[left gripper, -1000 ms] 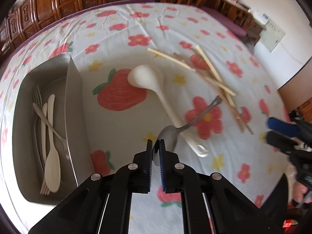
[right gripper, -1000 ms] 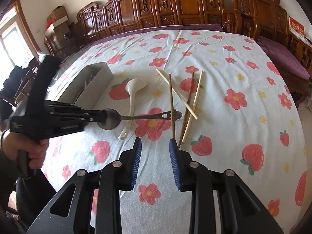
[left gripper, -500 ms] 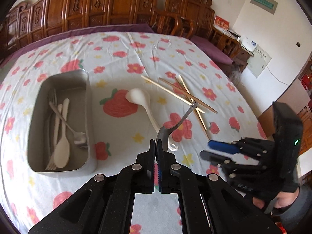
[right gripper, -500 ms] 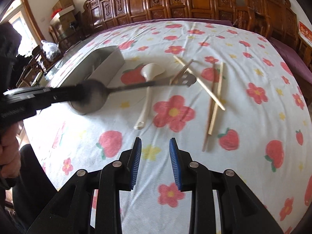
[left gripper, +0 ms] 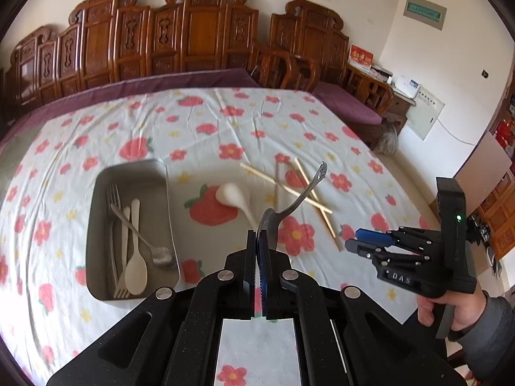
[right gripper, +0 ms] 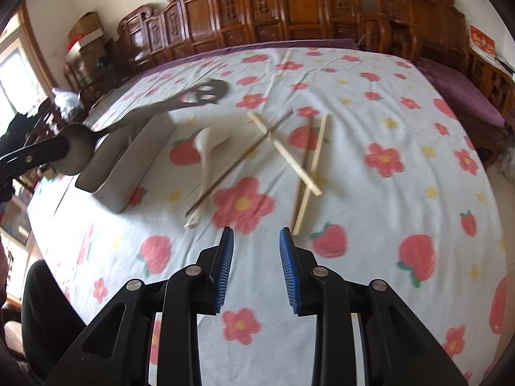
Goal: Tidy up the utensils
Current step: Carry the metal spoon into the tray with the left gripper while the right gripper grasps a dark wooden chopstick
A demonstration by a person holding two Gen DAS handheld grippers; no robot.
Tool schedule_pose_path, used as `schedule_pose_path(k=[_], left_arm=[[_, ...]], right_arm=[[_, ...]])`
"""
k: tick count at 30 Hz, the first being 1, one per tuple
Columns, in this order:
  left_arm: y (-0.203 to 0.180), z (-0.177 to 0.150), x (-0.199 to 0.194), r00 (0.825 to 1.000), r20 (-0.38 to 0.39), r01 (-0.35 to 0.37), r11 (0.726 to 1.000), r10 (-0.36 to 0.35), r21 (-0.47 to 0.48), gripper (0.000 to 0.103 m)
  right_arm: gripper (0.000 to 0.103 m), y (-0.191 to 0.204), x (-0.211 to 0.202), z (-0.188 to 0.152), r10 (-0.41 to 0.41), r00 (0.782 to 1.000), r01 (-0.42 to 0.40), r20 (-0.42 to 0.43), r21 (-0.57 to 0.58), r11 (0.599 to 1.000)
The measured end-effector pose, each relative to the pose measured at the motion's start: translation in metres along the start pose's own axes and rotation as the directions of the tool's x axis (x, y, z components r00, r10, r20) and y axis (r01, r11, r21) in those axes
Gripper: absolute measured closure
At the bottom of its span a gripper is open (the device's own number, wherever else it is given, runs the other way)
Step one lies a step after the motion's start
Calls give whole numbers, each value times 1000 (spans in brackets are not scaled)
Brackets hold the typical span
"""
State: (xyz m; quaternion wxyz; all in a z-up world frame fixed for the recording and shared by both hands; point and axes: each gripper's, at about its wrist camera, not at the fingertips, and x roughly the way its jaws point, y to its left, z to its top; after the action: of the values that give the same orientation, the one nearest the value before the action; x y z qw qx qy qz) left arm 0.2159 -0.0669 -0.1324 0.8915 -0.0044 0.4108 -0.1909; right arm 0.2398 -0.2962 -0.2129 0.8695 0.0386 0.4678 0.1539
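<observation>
My left gripper [left gripper: 259, 241] pinches the metal spoon [left gripper: 289, 202] by its bowl's edge at frame centre, handle in the air. The thin grip could let it swivel or drop short of the tray [left gripper: 135, 173] at left. My right gripper [right gripper: 254, 251] hangs half-open, empty.

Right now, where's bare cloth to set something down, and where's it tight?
Free: near cloth below the right gripper, and the far half of the tablecloth beyond the metal tray. Tight: the strip from the white ladle to the crossed chopsticks; the tray holds forks and spoons.
</observation>
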Motion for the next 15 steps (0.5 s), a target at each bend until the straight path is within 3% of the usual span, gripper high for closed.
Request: schedule_pose_path(k=[15], left_arm=[[7, -4, -7, 999, 28, -39, 999, 39, -25, 102]], right_arm=[[72, -32, 39, 30, -72, 997, 71, -10, -6, 997]])
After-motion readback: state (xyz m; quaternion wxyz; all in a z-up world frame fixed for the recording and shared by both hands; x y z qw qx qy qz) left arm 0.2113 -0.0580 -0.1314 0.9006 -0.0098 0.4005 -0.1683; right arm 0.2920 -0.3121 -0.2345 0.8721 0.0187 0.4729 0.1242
